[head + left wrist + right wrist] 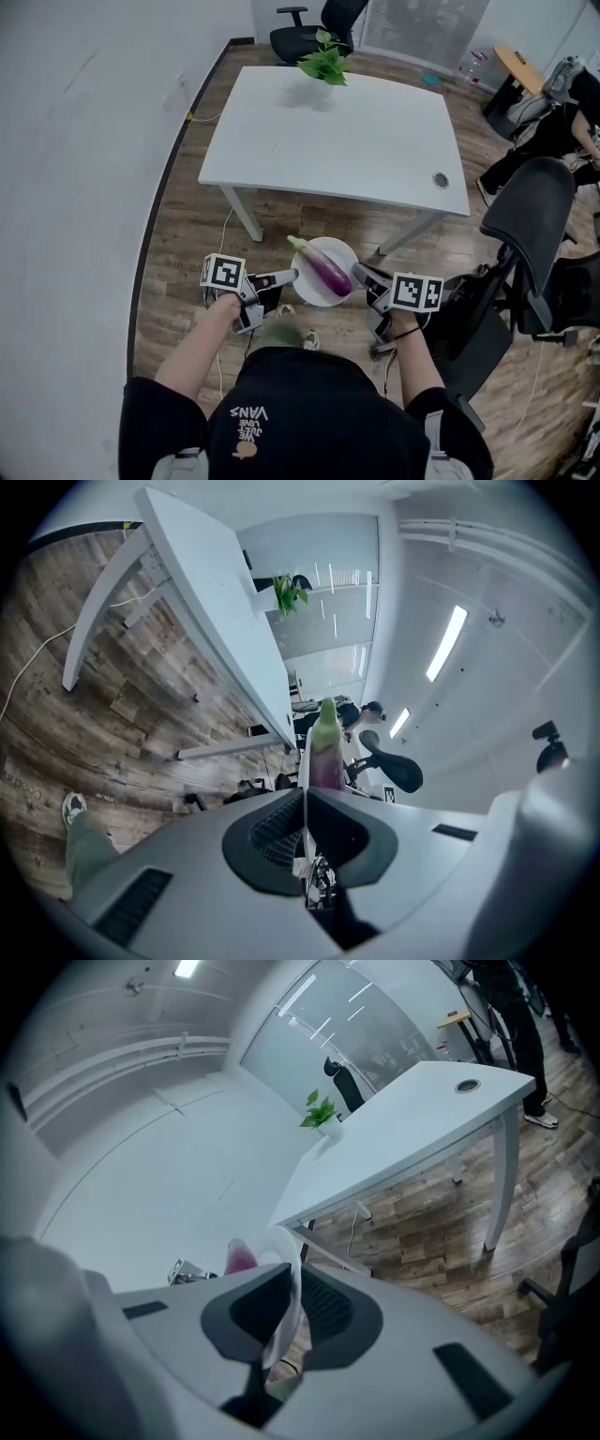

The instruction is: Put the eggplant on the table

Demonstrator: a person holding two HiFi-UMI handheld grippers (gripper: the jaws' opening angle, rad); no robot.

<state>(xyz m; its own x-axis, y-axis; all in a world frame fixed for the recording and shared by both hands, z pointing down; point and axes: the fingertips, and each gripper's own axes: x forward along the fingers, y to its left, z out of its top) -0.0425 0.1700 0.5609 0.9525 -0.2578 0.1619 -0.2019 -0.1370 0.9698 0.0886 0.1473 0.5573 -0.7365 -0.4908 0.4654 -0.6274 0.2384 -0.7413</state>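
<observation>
Eggplant (324, 268) lies on a white plate (312, 298), which is up in the air over the wood floor (187, 234), short of the tabletop (356, 141). Not on it yet. Left hand-held gripper (287, 276) is pinched tight on the plate's left rim, and right hand-held gripper (360, 273) is pinched on the right rim. Each gripper view shows the thin white edge clamped between ribbed pads, w/ the eggplant just past it.

Step in hand, as I read it: carry the plate fwd & set it down.
- Hold both grips at the same height so the plate is level. The eggplant is loose & round, lying diagonally w/ its green stem end toward the table, so it'll prob. roll if one side dips.
- Move both hands at the same pace. The grips are only on a thin rim, so no twisting or pulling apart.
- Clear the near edge w/ room to spare, then lower flat.
- Let go only once the base sits fully on the surface, well in from the edge.

Surface & room: the tabletop is white, plain & mostly bare. There's a leafy plant (325, 61) at the far edge and a cable hole (441, 179) near the right front corner, so the middle has plenty of room. A white wall (84, 141) runs along the left, and a cable (37, 663) trails on the floor under the table. A black office chair (530, 225) stands close on the right, so mind the right elbow. A second chair (314, 33) is at the far side, and a seated person (562, 131) at far right.
</observation>
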